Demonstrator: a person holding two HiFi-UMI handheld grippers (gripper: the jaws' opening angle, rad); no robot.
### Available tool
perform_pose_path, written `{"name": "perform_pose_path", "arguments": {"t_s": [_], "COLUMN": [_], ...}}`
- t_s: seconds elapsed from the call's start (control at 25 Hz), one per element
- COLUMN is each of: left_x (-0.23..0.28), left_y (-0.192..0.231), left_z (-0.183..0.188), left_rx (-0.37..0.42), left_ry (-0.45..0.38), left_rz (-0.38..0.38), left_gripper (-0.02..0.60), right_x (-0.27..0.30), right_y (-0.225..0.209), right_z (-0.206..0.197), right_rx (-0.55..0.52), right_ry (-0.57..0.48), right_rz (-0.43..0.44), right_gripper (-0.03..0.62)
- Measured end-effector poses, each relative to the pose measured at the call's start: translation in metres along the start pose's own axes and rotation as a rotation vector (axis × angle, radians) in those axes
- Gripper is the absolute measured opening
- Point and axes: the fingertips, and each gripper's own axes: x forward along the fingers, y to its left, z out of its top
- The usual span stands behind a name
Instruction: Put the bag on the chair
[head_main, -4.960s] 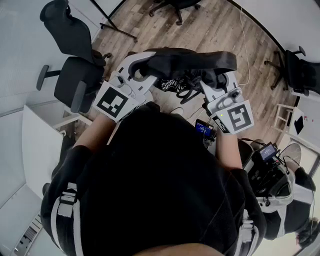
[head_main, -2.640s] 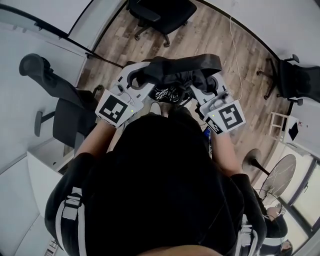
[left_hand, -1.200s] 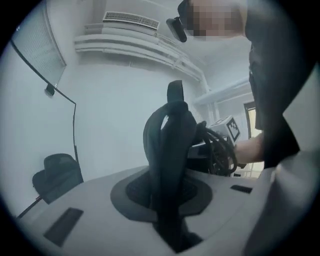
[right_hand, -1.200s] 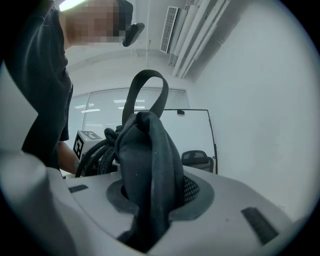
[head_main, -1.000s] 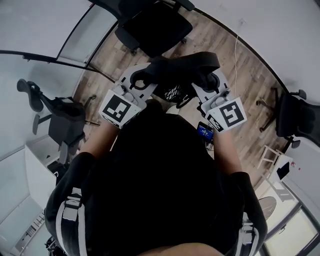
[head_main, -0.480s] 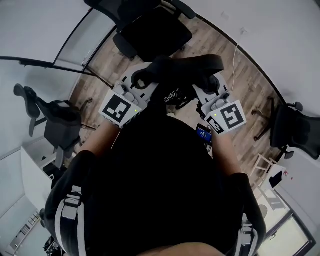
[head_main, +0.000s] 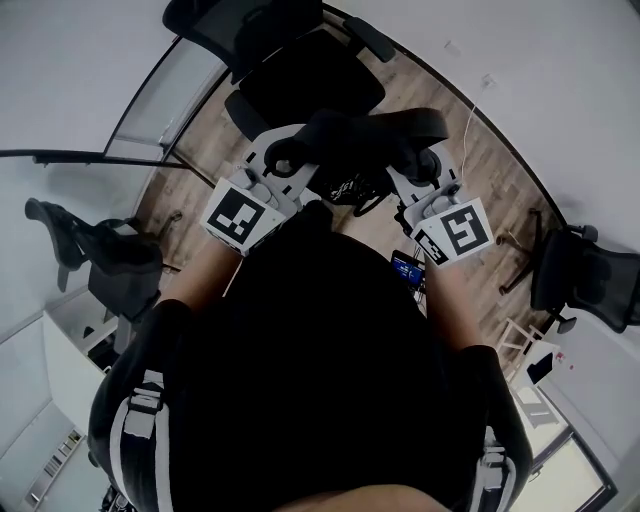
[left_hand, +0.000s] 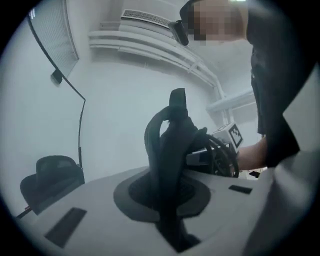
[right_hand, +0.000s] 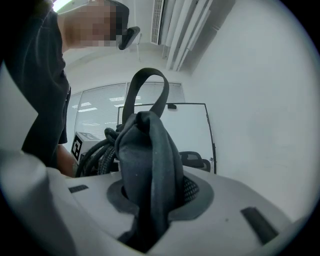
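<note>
Bag: black, hanging in the air between my two grippers, not on any seat yet.
Left gripper: my fingers are closing tighter on a fold of the bag's cloth. The fold stands up between them with a strap loop on top.
Right gripper: my fingers pinch a thick bunch of cloth at the bag's other end, and a strap arches above it.
Black cords: a tangle hanging under the bag, between the two grippers.
Chair: a black office chair just beyond the bag, with its seat and backrest across the top centre of the head view.
Change in the chair: five seconds ago only its seat and base showed at the top edge. It has grown larger in each frame since and now sits right ahead of the bag.
Change in the bag: none that I can see, as both ends were pinched the same way throughout.
Side chair: it was close beside my left gripper five seconds ago, and is now well apart at the lower left.
Floor: wood planks below the bag.
</note>
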Motion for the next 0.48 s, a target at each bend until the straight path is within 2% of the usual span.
{"name": "perform_pose_path", "arguments": {"t_s": [0.48], "left_x": [0.016], "left_y": [0.129], "left_z": [0.003], "left_rx": [-0.016], "left_ry": [-0.027], "left_rz": [0.007], "left_gripper": [0.037], "right_x": [0.12], "right_y": [-0.044], "right_z": [0.014], "right_rx": [-0.016], "right_ry": [0.045], "right_rz": [0.001], "right_gripper": [0.109]}}
